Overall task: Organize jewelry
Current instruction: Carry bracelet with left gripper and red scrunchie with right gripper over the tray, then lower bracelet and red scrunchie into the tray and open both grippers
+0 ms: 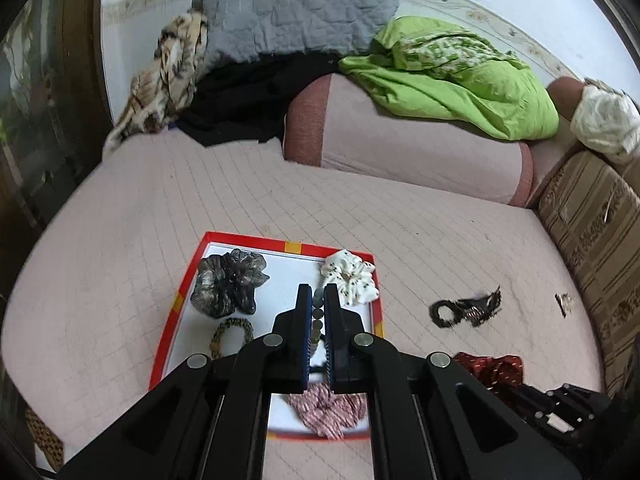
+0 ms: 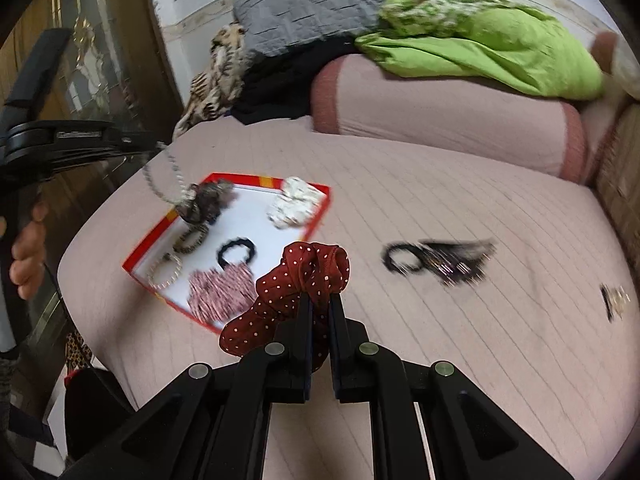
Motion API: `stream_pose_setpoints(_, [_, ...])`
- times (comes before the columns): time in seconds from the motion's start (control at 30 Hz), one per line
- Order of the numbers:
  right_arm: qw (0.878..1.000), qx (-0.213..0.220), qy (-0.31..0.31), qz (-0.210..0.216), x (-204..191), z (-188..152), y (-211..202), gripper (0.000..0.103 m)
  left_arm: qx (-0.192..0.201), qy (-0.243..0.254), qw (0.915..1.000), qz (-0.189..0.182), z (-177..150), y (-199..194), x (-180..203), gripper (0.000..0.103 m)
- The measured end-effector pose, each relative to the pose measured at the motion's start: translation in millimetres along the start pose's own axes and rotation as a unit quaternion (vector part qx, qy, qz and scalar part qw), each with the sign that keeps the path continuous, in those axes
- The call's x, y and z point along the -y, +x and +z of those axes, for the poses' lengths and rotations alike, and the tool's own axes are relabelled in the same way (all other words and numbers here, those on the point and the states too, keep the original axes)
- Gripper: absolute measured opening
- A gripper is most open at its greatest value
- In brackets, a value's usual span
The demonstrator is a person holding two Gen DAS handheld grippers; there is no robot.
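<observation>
A red-rimmed white tray [image 1: 188, 280] lies on the pink bed and holds a dark sheer scrunchie [image 1: 228, 280], a white spotted scrunchie [image 1: 350, 276], a leopard band [image 1: 232, 334] and a red-white striped scrunchie [image 1: 328, 410]. My left gripper [image 1: 318, 292] is shut on a beaded necklace [image 1: 318, 316] above the tray; the necklace hangs from it in the right wrist view [image 2: 172, 176]. My right gripper [image 2: 320, 298] is shut on a dark red dotted scrunchie [image 2: 296, 284], held above the bed right of the tray [image 2: 316, 216]. A black beaded hair tie [image 2: 436, 260] lies on the bed.
A small clip [image 2: 614, 300] lies at the bed's right side. A pink bolster [image 1: 400, 140], green cloth [image 1: 460, 80], grey pillow [image 1: 296, 8] and black cloth lie at the back. A brown striped cushion [image 1: 592, 232] borders the right edge.
</observation>
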State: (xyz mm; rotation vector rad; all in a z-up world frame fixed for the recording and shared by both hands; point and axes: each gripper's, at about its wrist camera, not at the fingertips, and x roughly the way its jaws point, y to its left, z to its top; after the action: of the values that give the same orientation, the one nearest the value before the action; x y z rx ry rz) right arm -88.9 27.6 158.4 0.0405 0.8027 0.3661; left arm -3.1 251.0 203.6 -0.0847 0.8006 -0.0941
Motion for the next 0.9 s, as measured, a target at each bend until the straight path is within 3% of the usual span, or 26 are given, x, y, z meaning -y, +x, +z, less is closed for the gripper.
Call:
stream_pose_setpoints(0.17, [1.000, -0.013, -0.011, 0.019, -27, 34, 50, 0.008, -0.039, -0.025, 0.9988, -0.014, 13, 54, -25, 0.005])
stream_pose_setpoints(0.37, [0.999, -0.031, -0.013, 0.026, -46, 53, 112, 0.008, -0.082, -0.042, 0.9953, -0.032, 20, 121, -39, 0.005])
stream_pose_setpoints(0.57, [0.998, -0.055, 0.004, 0.030, -45, 60, 168, 0.008, -0.109, -0.032, 0.9934, 0.013, 22, 180, -44, 0.005])
stream_pose_setpoints(0.8, [0.998, -0.058, -0.007, 0.029, -53, 65, 197, 0.011, -0.108, -0.054, 0.9923, 0.026, 21, 196, -56, 0.006])
stream_pose_setpoints(0.87, [0.998, -0.052, -0.014, 0.024, -55, 67, 196, 0.019, -0.100, -0.055, 0.9931, 0.025, 21, 190, -57, 0.008])
stream_pose_setpoints(0.9, [0.998, -0.049, -0.015, 0.025, -55, 68, 194, 0.030, -0.096, -0.050, 0.9937, 0.027, 21, 187, -56, 0.013])
